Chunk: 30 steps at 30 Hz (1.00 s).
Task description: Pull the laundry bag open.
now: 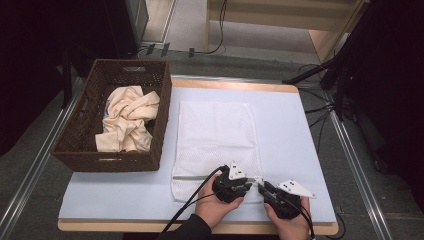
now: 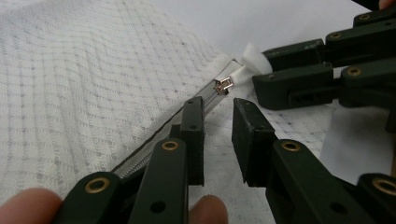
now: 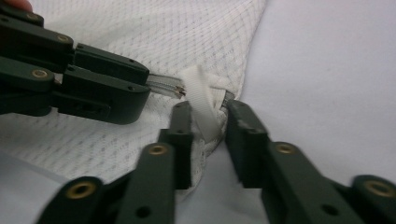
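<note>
Mesh bag [image 1: 215, 145] lies flat mid-table, zipper [image 2: 159, 135] along its near edge, slider [image 2: 224, 86] at the right end by the near right corner.

Right gripper [image 3: 208, 122]: jaws close around the white tab [image 3: 201, 100] at that corner but not quite shut, with a narrow gap showing on either side of the tab. Judged purpose: anchor the corner so the bag stays put when the slider is pulled.

Left gripper [image 2: 217, 122]: jaws apart, straddling the zipper line just short of the slider and gripping nothing (likely lining up to take the pull).

Both hands work close together at the near edge, grippers nearly tip to tip.

Basket [image 1: 80, 150] at the far left of the table holds crumpled cream cloth [image 1: 127, 117], probably what goes into the bag once open.
</note>
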### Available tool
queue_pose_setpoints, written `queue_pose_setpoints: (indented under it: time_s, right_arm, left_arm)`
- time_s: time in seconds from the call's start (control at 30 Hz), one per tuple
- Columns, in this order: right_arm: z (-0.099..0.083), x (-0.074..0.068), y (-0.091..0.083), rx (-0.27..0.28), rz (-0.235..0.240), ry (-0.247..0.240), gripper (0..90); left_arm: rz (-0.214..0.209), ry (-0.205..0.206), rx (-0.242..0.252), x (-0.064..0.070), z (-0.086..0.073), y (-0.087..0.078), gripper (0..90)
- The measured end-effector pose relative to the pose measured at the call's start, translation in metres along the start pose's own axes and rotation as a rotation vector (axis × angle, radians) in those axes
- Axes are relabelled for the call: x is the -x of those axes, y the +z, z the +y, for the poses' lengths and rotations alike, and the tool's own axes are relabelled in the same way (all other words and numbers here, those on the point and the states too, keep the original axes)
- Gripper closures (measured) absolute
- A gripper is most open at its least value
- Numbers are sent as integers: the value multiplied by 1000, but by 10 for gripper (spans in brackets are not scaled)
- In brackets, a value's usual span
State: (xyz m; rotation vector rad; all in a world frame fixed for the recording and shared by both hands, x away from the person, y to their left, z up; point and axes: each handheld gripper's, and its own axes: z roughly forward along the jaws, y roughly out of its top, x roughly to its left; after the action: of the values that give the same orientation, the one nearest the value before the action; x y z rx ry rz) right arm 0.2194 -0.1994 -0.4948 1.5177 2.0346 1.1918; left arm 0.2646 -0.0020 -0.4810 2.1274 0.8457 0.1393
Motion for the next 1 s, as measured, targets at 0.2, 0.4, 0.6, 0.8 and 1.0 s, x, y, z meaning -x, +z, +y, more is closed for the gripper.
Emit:
queue_pose_setpoints:
  time_s: [0.2,0.4,0.6,0.8,1.0]
  right_arm:
    - [-1,22,-2,35,222,186,900]
    - [3,12,-8,138,326,110,900]
    - [1,14,-10,141,297,98,900]
    - [-1,10,-10,128,257,56,900]
    - [1,9,-13,125,155,40,900]
  left_arm:
    - [-20,-2,-9,-1,1,0,730]
    - [-49,-20,-2,-3,2,1,707]
    - [-75,-75,6,-8,3,0,761]
    - [-129,-167,11,-16,3,-4,869]
    - [-134,-195,-2,-19,3,-7,878]
